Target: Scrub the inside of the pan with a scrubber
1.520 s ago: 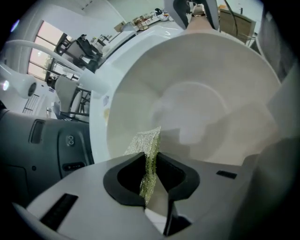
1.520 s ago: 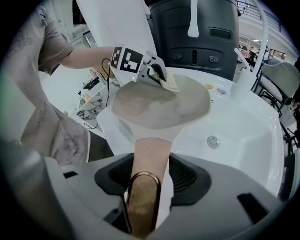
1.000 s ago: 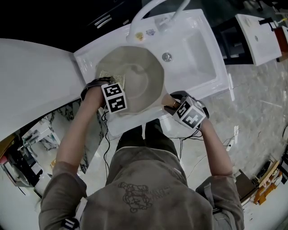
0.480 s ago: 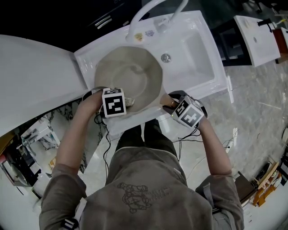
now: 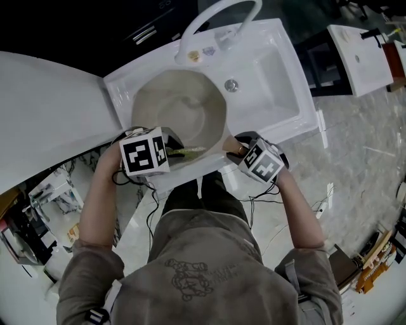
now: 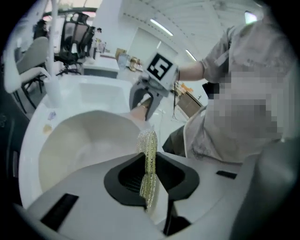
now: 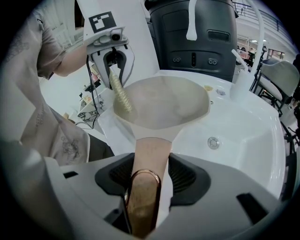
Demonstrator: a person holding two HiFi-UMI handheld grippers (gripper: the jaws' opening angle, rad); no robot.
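Observation:
A cream pan (image 5: 181, 114) sits in the white sink (image 5: 273, 70). My left gripper (image 5: 172, 151) is shut on a thin yellow-green glittery scrubber (image 5: 188, 151), which pokes out over the pan's near rim. In the left gripper view the scrubber (image 6: 149, 154) stands edge-on between the jaws, with the pan (image 6: 79, 140) beyond it. My right gripper (image 5: 236, 147) is shut on the pan's tan handle (image 7: 147, 159), at the sink's near edge. From the right gripper view, the left gripper (image 7: 115, 63) hangs the scrubber (image 7: 121, 93) at the pan's (image 7: 161, 103) left rim.
A white curved faucet (image 5: 216, 13) arches over the back of the sink. A drain (image 5: 231, 84) lies right of the pan. White countertop (image 5: 51, 108) spreads to the left. The person's body stands close against the sink's front edge.
My left gripper has drawn the scrubber from the pan's left inner side back toward the near rim, and swung left. The right gripper still holds the handle, nearly unmoved.

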